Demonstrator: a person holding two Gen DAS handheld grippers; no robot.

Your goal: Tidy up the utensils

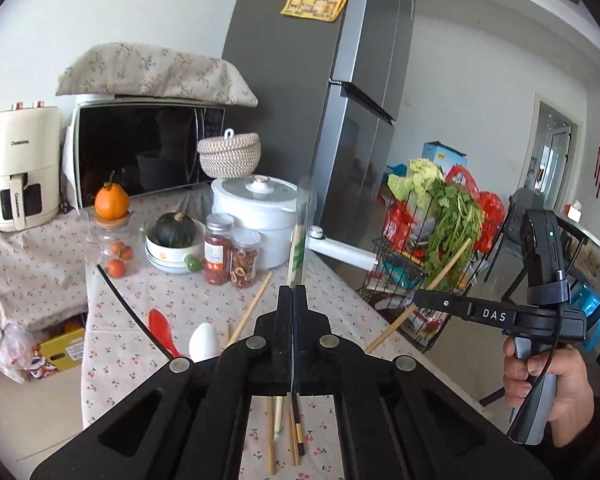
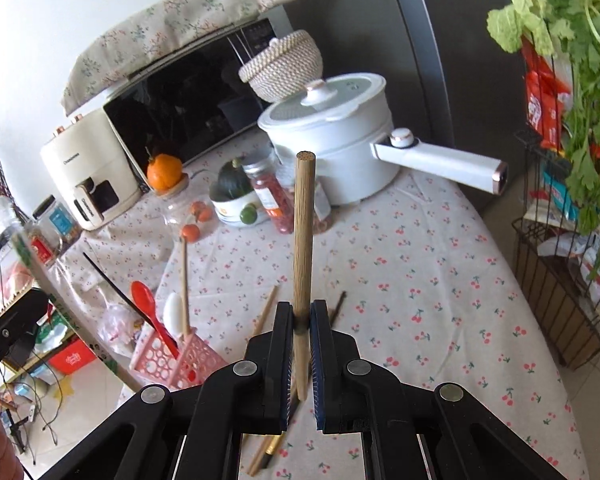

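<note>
Presently, two hand-held grippers over a desk [image 2: 440, 264] with a cherry-print cloth.

Left hand-held gripper [image 1: 292, 292]: centre of the left view, jaws pressed together on a wrapped chopstick [image 1: 299, 240], a thin sleeve with green print that rises from the tips toward the upper middle of the frame. In the right view the same piece slants along the left edge.

Right hand-held gripper [image 2: 301, 320]: lower centre of the right view, jaws nearly together, clamped on a wooden stick [image 2: 304, 240] that stands upright between the pads, its round cut end topmost. In the left view it appears at the right edge, held in a hand [image 1: 540, 376], with the stick slanting from lower left to upper right.

Holder [image 2: 180, 360]: pink, perforated, lower left of the right view, on the desk. It holds a red spoon [image 2: 144, 300], a white spoon [image 2: 174, 312], a black utensil [image 2: 112, 280] and a wooden chopstick [image 2: 185, 288], all leaning toward the upper left.

Loose chopsticks [image 1: 284, 436]: flat on the cloth at the bottom centre of the left view, under the gripper body.

Background, upper half of both views: white pot [image 2: 340, 140] with long handle, microwave [image 1: 140, 152], woven basket [image 1: 230, 152], two jars [image 1: 232, 256], bowl [image 1: 176, 248] with a dark green squash, fridge [image 1: 320, 80].
</note>
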